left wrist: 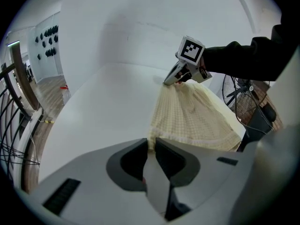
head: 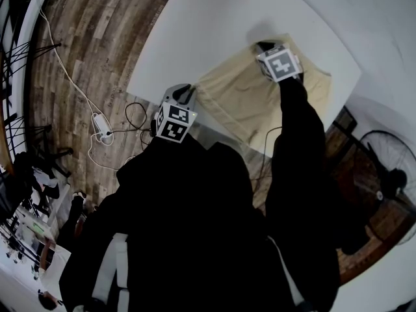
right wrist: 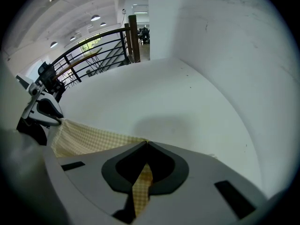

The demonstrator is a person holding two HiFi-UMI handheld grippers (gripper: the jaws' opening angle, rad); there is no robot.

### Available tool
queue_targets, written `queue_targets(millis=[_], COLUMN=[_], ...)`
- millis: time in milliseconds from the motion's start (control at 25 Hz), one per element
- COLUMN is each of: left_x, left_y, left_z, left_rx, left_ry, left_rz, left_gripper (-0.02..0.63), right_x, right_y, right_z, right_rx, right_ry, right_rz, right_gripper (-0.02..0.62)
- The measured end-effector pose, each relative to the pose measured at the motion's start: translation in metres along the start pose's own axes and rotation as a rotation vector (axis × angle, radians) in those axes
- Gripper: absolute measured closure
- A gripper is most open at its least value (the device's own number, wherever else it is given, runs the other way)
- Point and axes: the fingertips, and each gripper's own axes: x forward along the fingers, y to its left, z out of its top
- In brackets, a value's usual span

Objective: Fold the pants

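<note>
The right gripper (right wrist: 144,145) has its jaws clamped together on a strip of the pale yellow checked pants (right wrist: 93,137). The left gripper (left wrist: 151,143) has its jaws closing, with a narrow gap between them. A corner of the pants' edge sits at the tips, and the pads appear not to press it. The pants lie spread on the white table (right wrist: 187,102), between both grippers.

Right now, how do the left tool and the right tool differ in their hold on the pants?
The right tool is clamped on a strip of the pants; the left tool has jaws apart, closing around the cloth's edge. The left tool sits at the table edge, the right tool farther in. Both reach the pants.
</note>
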Motion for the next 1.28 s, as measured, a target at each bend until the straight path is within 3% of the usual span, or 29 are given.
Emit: queue_targets(millis=[200, 360, 560, 760, 1120, 1280], left_x=[-0.002, -0.007, -0.020, -0.048, -0.084, -0.096], left_y=[-0.004, -0.004, -0.012, -0.036, -0.104, -0.136], left_z=[-0.001, 0.004, 0.019, 0.040, 0.064, 0.075], left_rx=[0.034, 0.015, 0.021, 0.030, 0.141, 0.182], left_ry=[0.004, -0.007, -0.046, -0.113, -0.148, -0.168], left_rz=[0.028, 0.032, 0.018, -0.056, -0.177, -0.237], left_gripper=[0.580, 0.584, 0.584, 0.584, 0.584, 0.584], right_x=[0.000, 0.003, -0.016, -0.040, -0.089, -0.114], right_y=[0.000, 0.001, -0.006, -0.017, -0.011, -0.021], right_z=[-0.001, -0.001, 0.009, 0.015, -0.003, -0.022], right_rx=[0.003, -0.022, 0.089, 0.086, 0.220, 0.278], right_ry=[-0.015, -0.015, -0.140, -0.207, -0.352, -0.410], right_rz=[-0.038, -0.063, -0.092, -0.130, -0.070, -0.080], right_gripper=[0.586, 0.589, 0.589, 0.589, 0.589, 0.589])
